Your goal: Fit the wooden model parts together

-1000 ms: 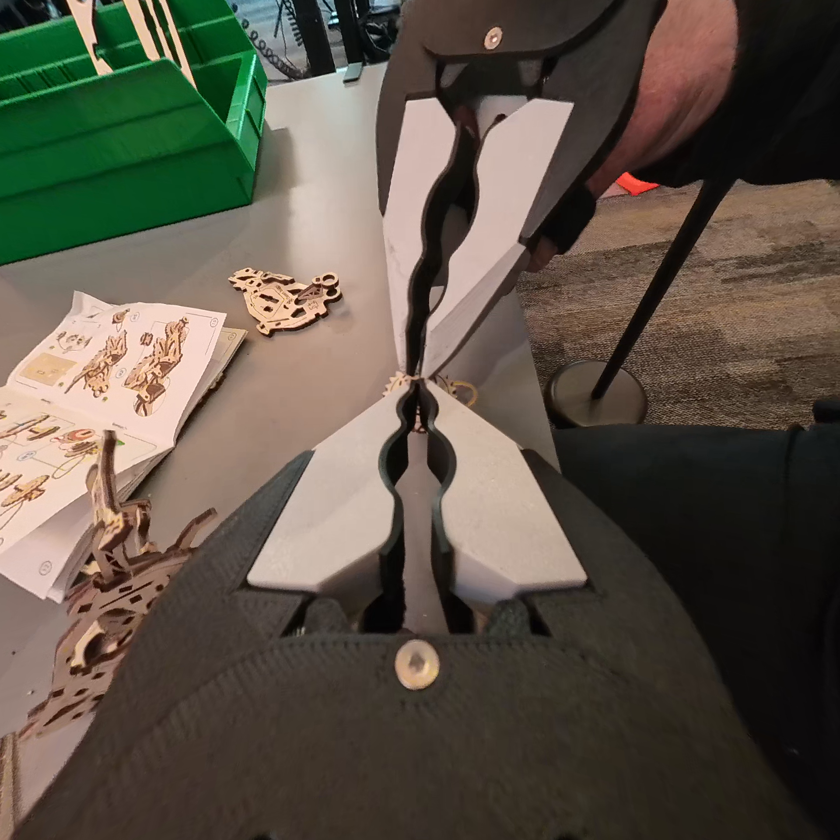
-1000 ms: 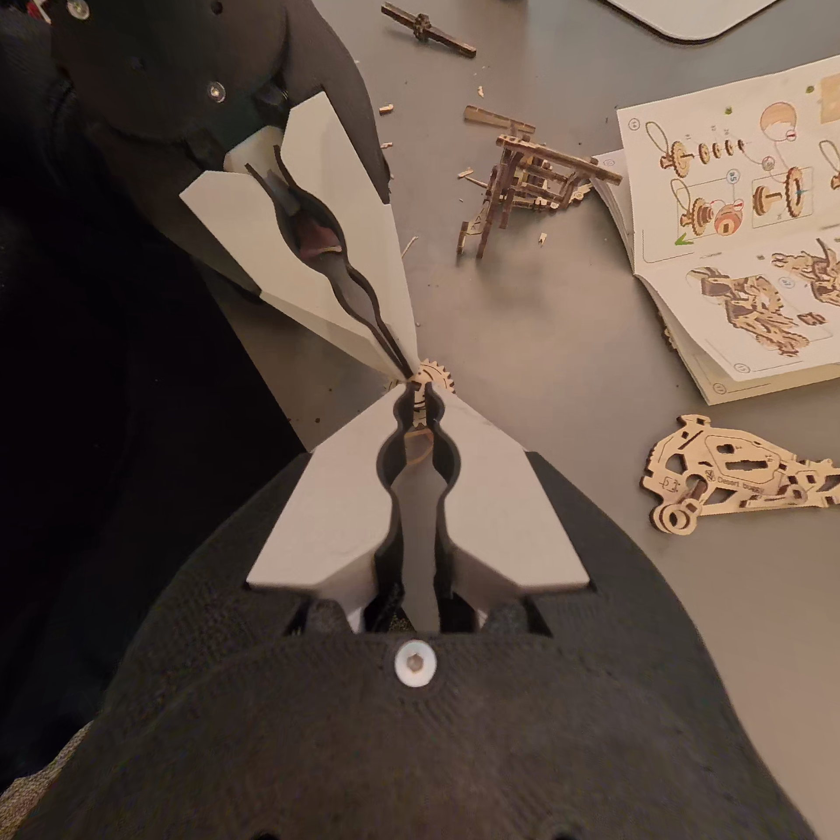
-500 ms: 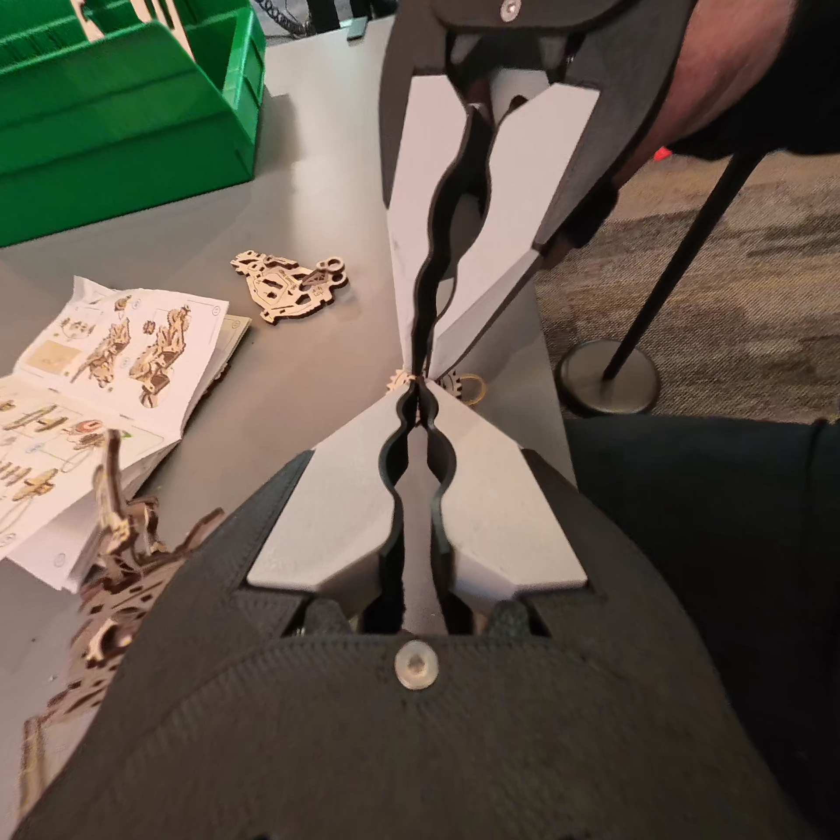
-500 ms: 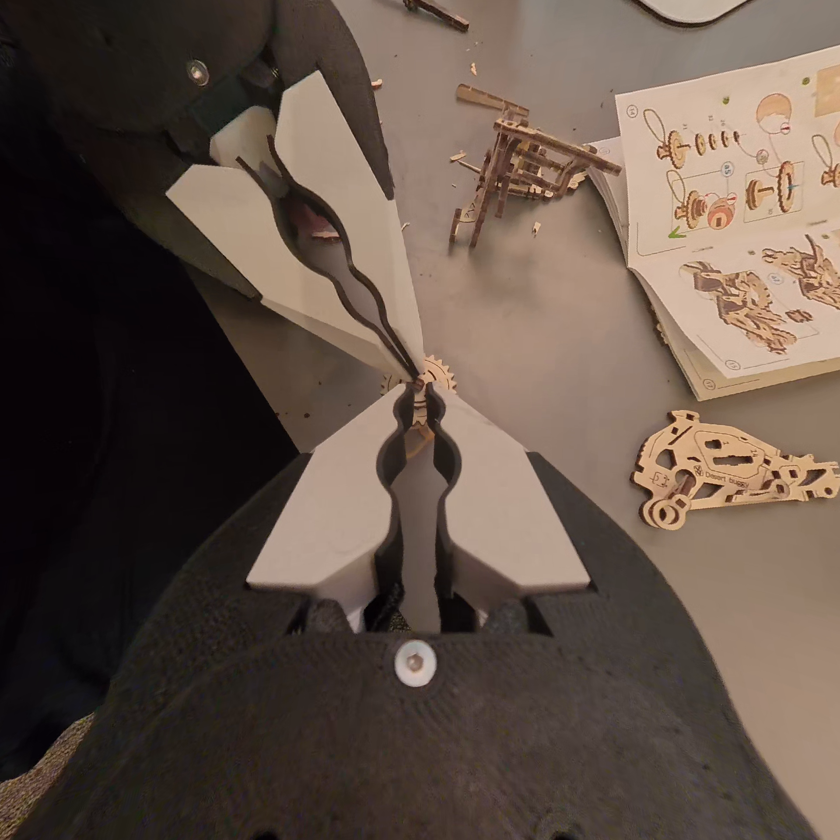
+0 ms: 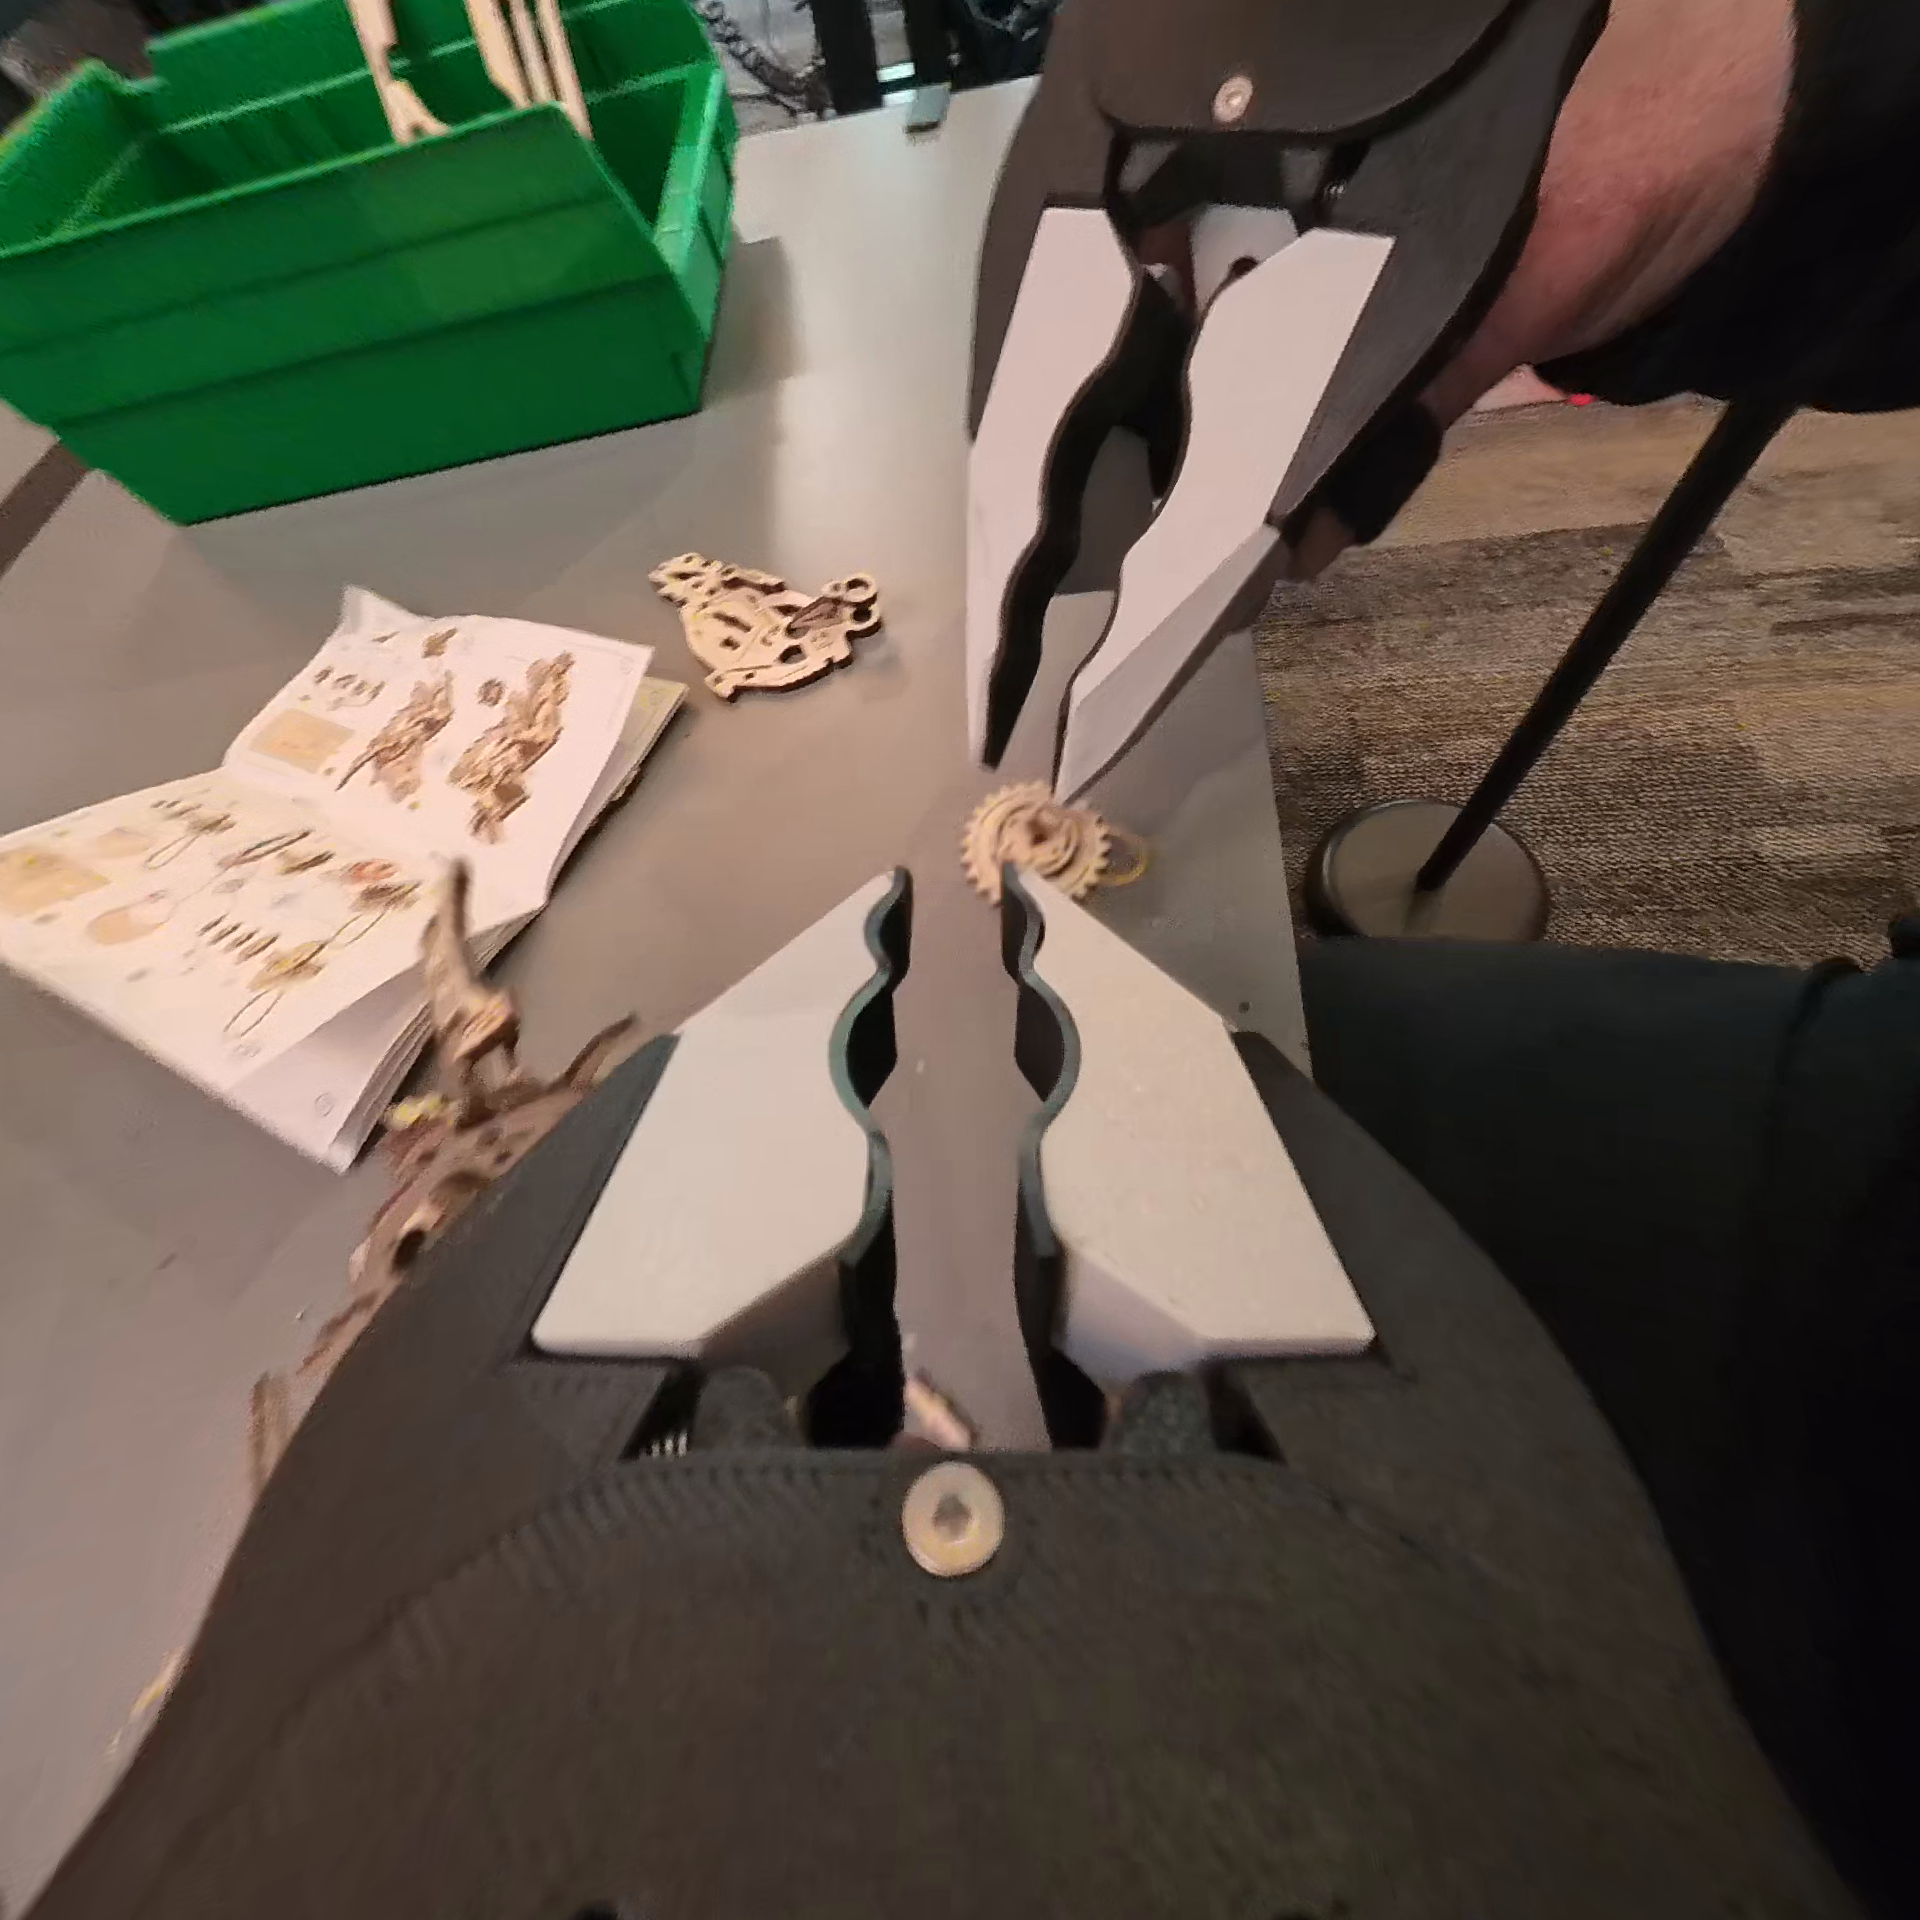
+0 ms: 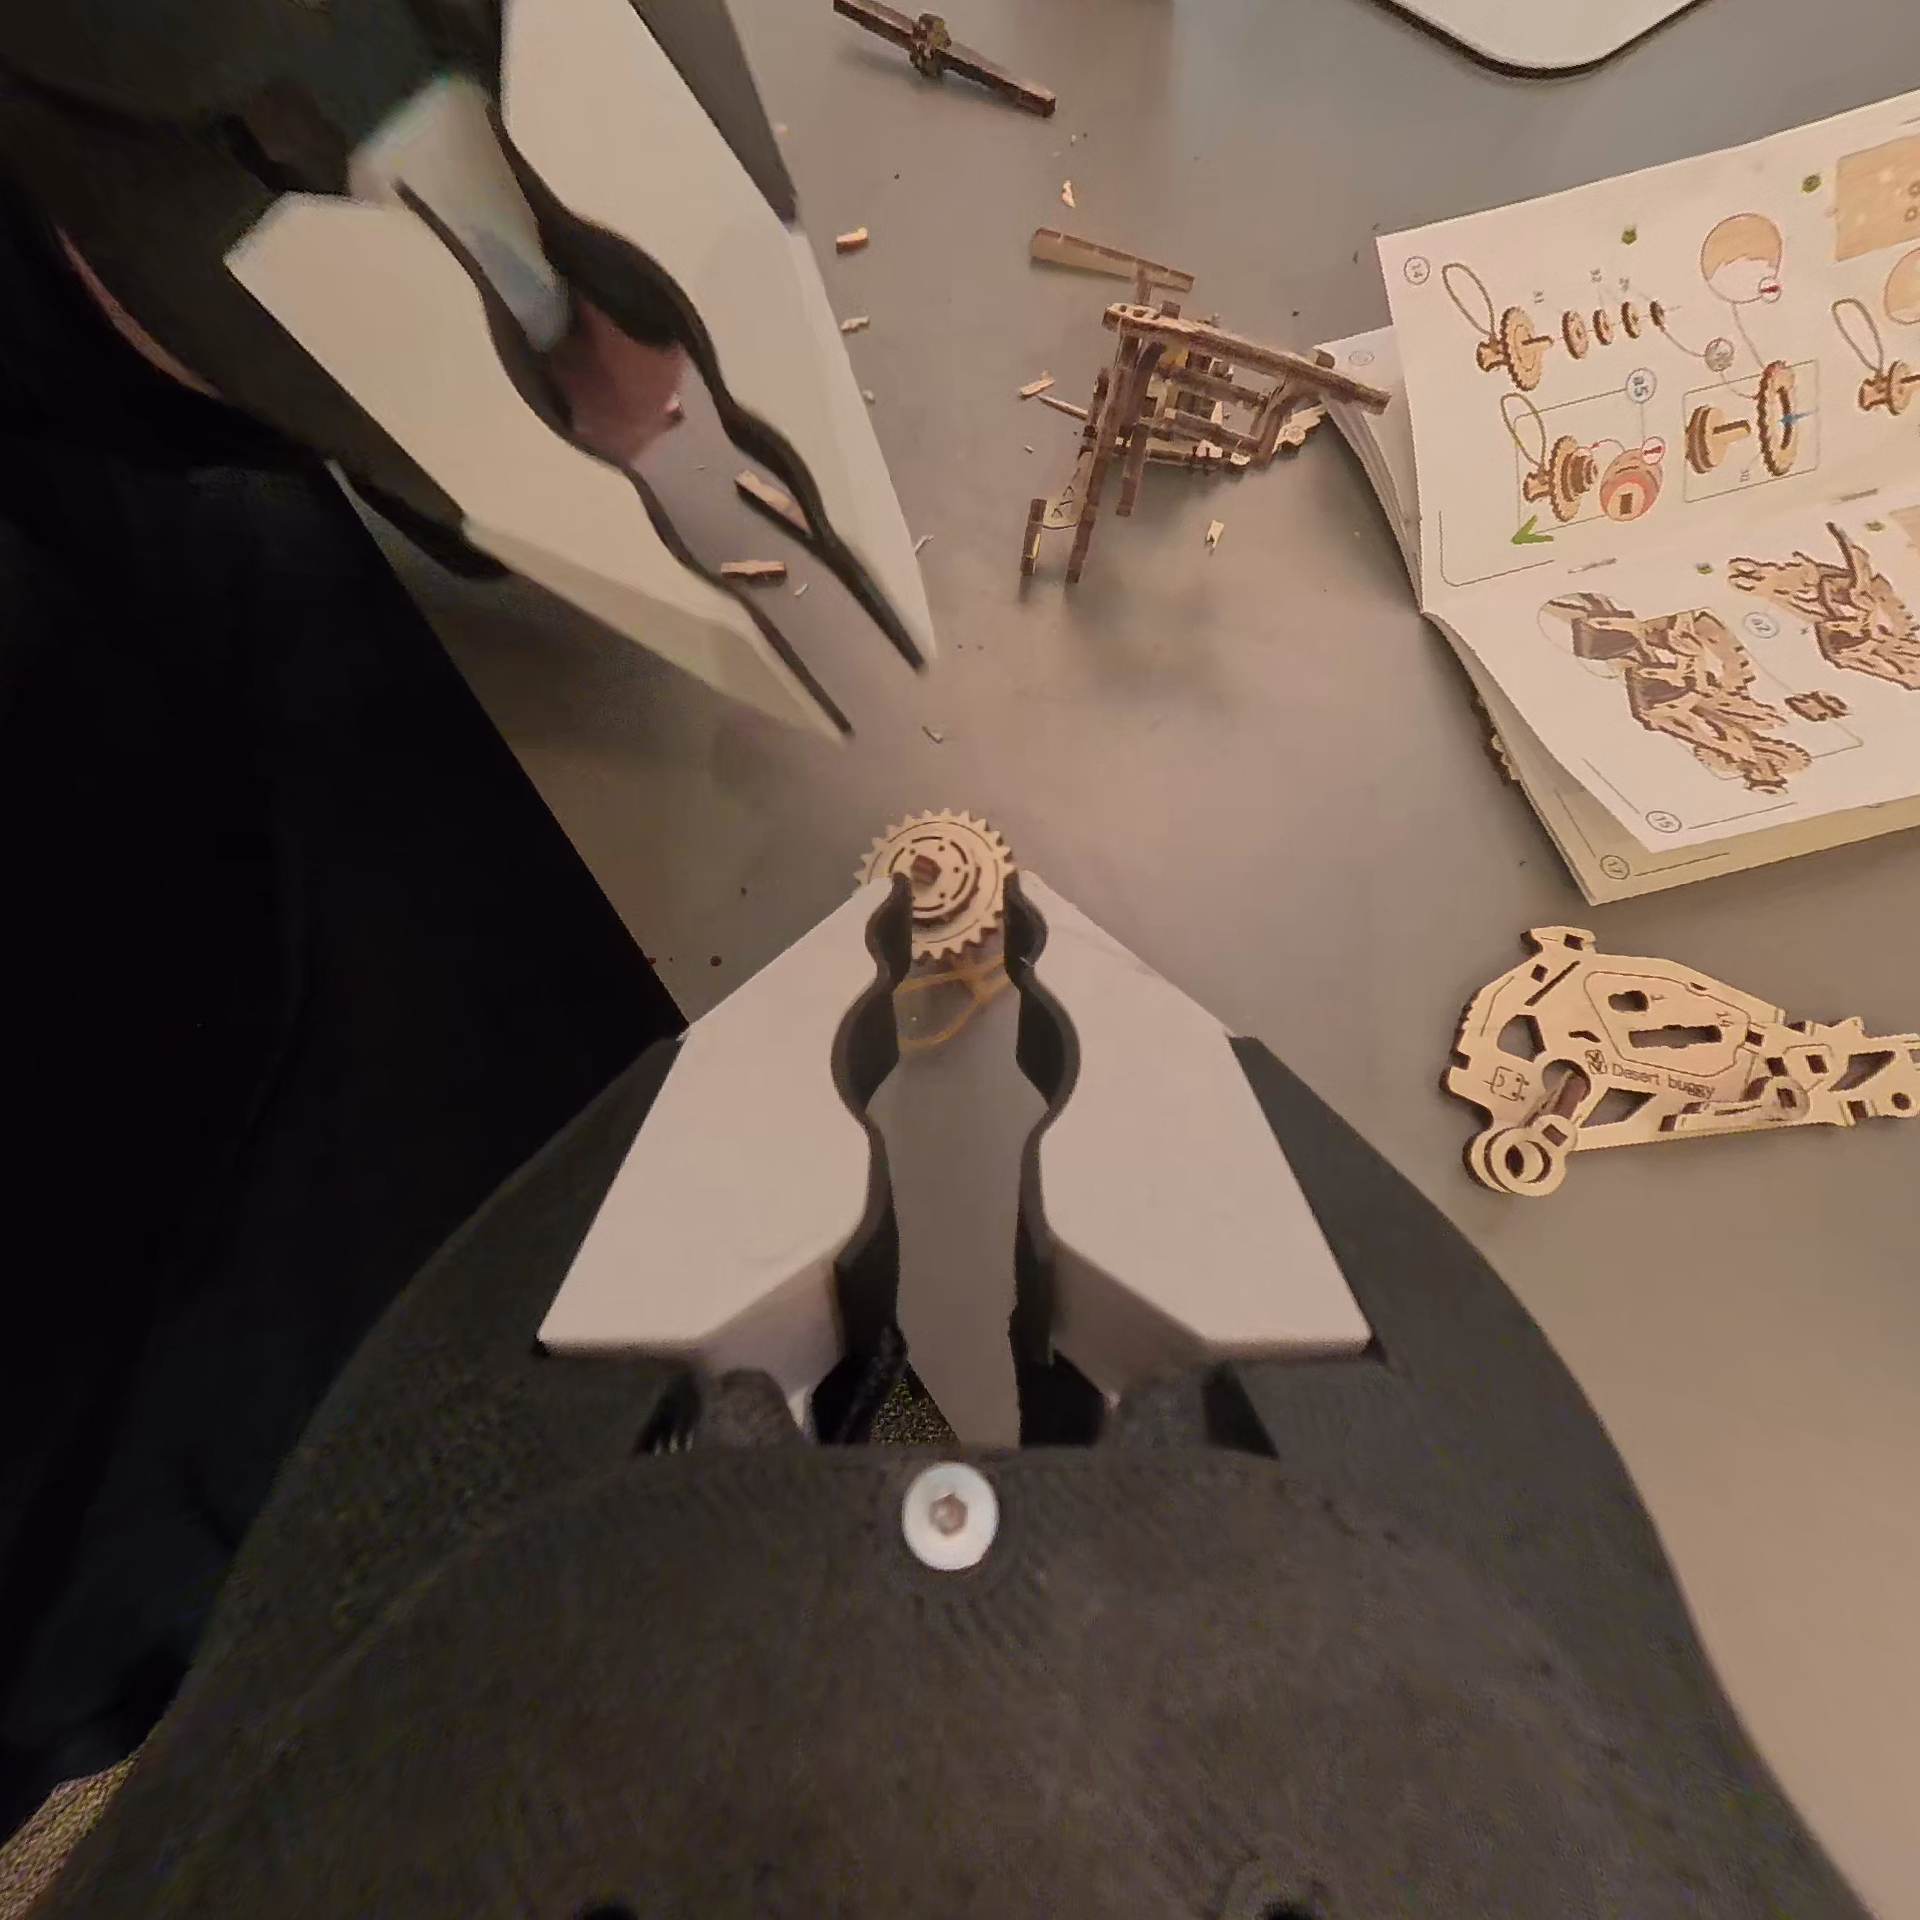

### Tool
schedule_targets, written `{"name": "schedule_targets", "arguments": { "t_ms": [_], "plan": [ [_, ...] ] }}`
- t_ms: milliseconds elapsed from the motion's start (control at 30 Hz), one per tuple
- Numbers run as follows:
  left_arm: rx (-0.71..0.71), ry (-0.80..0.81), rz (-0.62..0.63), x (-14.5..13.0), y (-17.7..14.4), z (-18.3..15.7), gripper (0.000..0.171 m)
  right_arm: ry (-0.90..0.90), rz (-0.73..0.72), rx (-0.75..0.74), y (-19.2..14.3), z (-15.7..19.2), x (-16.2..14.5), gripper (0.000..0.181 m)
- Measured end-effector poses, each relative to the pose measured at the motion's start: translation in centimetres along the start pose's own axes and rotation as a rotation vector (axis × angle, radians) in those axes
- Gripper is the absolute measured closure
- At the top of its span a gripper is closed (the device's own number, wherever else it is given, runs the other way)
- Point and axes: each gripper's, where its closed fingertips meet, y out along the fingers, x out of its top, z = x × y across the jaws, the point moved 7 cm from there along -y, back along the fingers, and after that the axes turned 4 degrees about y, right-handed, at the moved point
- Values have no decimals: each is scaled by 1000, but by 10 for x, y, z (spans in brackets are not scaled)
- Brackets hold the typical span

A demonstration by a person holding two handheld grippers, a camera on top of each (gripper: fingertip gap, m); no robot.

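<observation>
Eyes on the gear wheel (image 6: 940, 894): pale, toothed, with a rubber band (image 6: 940, 1003) trailing from its near side. Low over the grey table (image 6: 1195, 779), close to the edge; hanging or lying, hard to call.

Right gripper (image 6: 958, 883) with fingers parted, one tip on either flank of the gear. Cannot say whether pinching the rim or only bracketing it. In the left wrist view, more beyond those tips than between them, so reading it as loose rather than clamped.

Left gripper (image 5: 952, 876) spread just as wide, nothing in the gap, tips short of the gear and clear of it in the right wrist view. Off-centre too: gear toward that gripper's right fingertip, not down the middle of the gap.

Hub face turned up toward the right wrist camera, so axle roughly in line with the right fingers and crosswise to the left's approach. Nearer tool: the right.

Looks like a regrip in the making, as a guess only. Calls for tips closing on opposite sides of the rim, or the left gap lined up on the hub. Risk: snagging teeth or band and flicking the wheel off the edge.

Beyond the gear, a half-built wooden frame (image 6: 1195, 416); farther out that way, the open instruction booklet (image 6: 1662, 520).
</observation>
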Motion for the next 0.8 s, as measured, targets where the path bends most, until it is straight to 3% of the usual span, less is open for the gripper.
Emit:
{"name": "schedule_targets", "arguments": {
  "t_ms": [167, 333, 567, 800],
  "plan": [
    [170, -75, 117, -27, -76, 20, 151, 3, -28, -10, -6, -1, 3, 166],
    [318, -217, 355, -95, -147, 41, 148, 19, -76, -31, -14, -4, 8, 166],
    [304, -258, 499, -143, -141, 48, 147, 21, -92, -63, -21, -2, 13, 167],
    [287, -288, 475, -145, -135, 49, 160, 40, -105, -69, -24, 0, 8, 169]
  ]
}}
